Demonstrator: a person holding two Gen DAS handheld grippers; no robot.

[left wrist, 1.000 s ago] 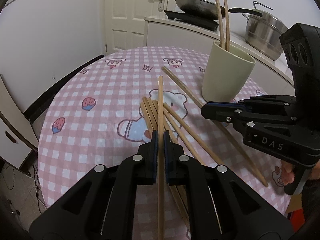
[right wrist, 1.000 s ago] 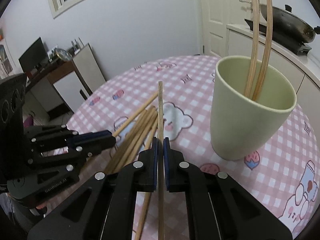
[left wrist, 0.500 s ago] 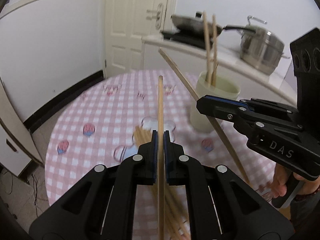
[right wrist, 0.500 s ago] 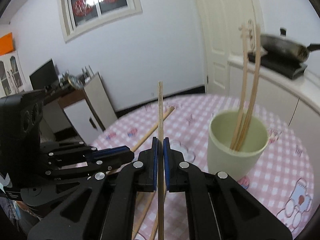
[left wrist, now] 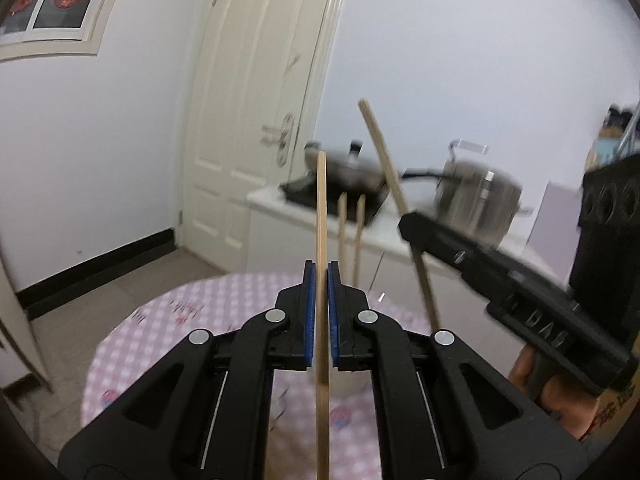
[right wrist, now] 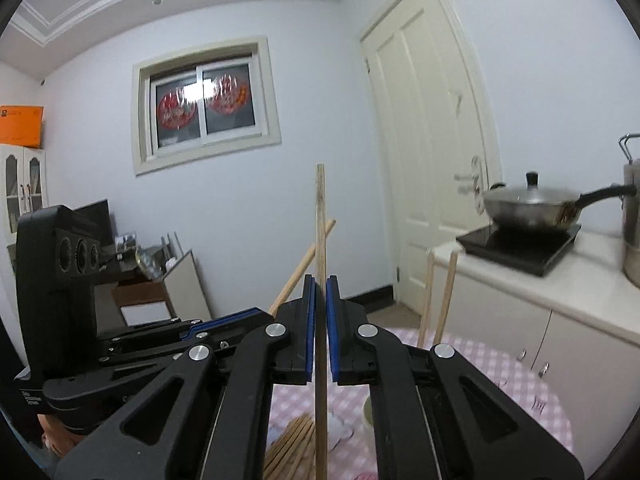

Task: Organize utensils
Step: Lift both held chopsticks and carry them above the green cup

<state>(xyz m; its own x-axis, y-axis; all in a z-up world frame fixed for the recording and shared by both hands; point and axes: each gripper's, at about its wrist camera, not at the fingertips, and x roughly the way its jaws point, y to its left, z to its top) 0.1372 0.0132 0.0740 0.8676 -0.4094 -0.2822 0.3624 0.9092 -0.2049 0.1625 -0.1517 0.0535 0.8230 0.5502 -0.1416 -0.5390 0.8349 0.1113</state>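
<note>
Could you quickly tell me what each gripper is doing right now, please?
Left gripper: shut on a chopstick.
Right gripper: shut on another chopstick.

I see one pale wooden chopstick pinched upright between my left jaws and another chopstick upright between my right jaws. Below the right jaws, loose chopsticks lie bunched on the desk; two upright chopsticks stand just right of them.

The room is looking soft and evenly lit. The window is glowing with a bright white spot. The pot and pan are smearing with blur. Straight lines are bending near the dark round edges.
</note>
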